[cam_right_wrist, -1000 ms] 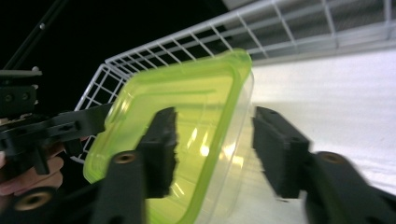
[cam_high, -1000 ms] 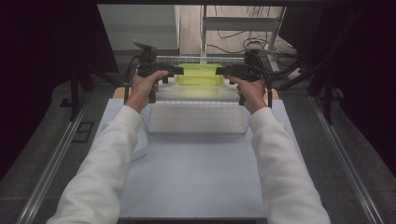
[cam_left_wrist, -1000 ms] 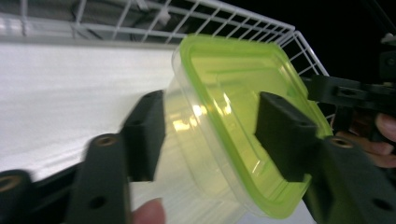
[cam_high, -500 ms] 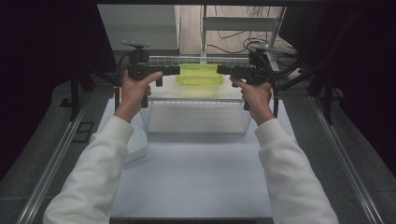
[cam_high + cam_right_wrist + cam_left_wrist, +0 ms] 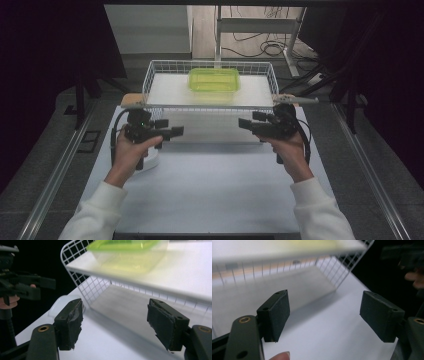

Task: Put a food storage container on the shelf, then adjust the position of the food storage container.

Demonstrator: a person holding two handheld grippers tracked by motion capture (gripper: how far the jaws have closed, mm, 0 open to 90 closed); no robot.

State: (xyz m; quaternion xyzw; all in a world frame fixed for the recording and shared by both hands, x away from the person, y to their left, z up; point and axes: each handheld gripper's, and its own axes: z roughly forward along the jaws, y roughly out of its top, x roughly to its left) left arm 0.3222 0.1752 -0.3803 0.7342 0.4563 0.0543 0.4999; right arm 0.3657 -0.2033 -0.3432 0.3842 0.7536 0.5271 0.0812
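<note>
Both hand-held grippers, left (image 5: 176, 131) and right (image 5: 243, 123), hang released over the bare white table (image 5: 210, 190). A translucent green plastic container (image 5: 214, 79) sits inside the white wire basket (image 5: 150, 82) at the far edge.

Worktop (image 5: 210, 195): plain white, unpatterned. Wire basket (image 5: 150, 82): white, open square-grid mesh on its walls; white flat panel as its floor. Container (image 5: 214, 79) in basket: translucent lime green. Left hand-held gripper (image 5: 167, 132) and right hand-held gripper (image 5: 247, 125): black bodies; jaw pads matt black, brass-coloured rings at the arm holes. Sleeves (image 5: 95, 212): white. Surroundings: dark, nearly black; grey floor.
</note>
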